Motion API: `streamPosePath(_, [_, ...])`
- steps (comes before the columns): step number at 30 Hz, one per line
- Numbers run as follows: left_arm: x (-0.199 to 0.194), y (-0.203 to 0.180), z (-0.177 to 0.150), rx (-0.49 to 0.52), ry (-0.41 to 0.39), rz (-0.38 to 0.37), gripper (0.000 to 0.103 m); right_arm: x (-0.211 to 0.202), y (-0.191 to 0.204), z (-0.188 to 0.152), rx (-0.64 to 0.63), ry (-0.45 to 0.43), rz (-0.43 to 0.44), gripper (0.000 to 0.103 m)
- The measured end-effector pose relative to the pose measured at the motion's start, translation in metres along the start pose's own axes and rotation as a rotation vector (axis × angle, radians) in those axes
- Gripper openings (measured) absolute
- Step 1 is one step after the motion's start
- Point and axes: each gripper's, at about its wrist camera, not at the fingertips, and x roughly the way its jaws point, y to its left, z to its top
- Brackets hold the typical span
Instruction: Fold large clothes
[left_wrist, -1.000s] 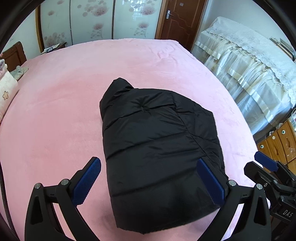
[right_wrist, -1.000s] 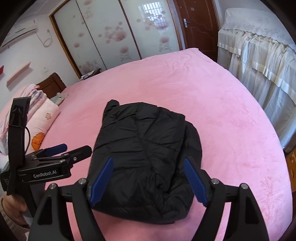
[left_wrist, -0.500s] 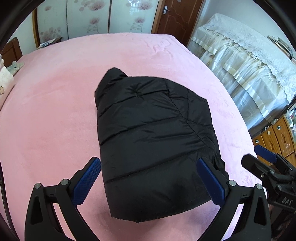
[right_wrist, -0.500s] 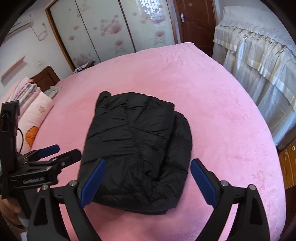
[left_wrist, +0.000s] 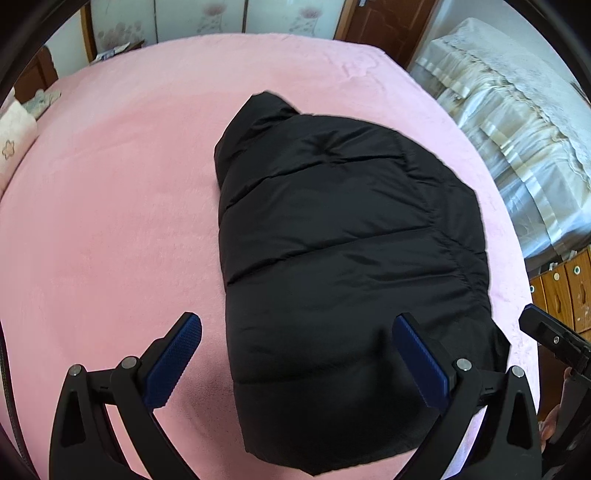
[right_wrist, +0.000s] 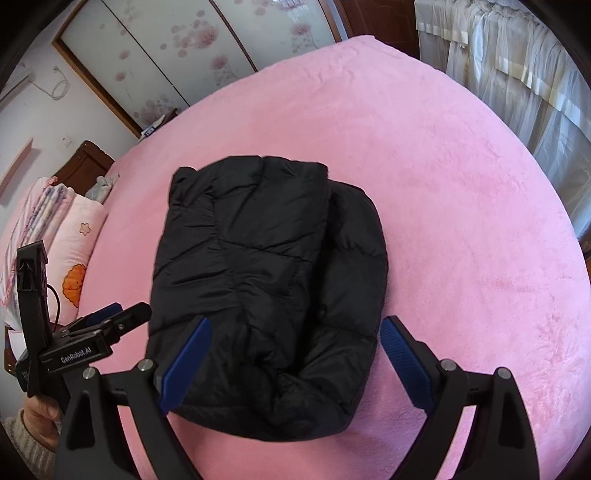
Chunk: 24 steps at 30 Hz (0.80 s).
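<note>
A black puffer jacket lies folded into a compact bundle on the pink bed. It also shows in the right wrist view, with one folded layer over another. My left gripper is open and empty, held above the jacket's near end. My right gripper is open and empty, above the near end too. The left gripper also shows at the left of the right wrist view. The right gripper's body shows at the right edge of the left wrist view.
Pink pillows lie at the bed's left side. A lace-covered piece of furniture and wooden drawers stand to the right of the bed. Floral sliding wardrobe doors and a brown door are beyond.
Both grippers have moved closer over the jacket, which now fills more of each view. Both stay open. The jacket has not moved.
</note>
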Motion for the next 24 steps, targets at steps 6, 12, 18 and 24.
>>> streamPosePath(6, [0.023,0.017,0.013,-0.053,0.039,-0.014,0.103,0.022,0.003,0.009,0.007,0.018,-0.049,0.093])
streamPosePath(12, [0.048,0.031,0.021,-0.083,0.083,-0.068,0.103,0.046,0.016,0.014,-0.048,0.067,-0.075,0.093])
streamPosePath(18, [0.078,0.037,0.023,-0.092,0.142,-0.115,0.103,0.063,0.006,0.017,-0.014,0.09,-0.081,0.093])
streamPosePath(24, [0.101,0.043,0.022,-0.089,0.193,-0.191,0.103,0.082,-0.026,0.016,0.071,0.147,-0.08,0.103])
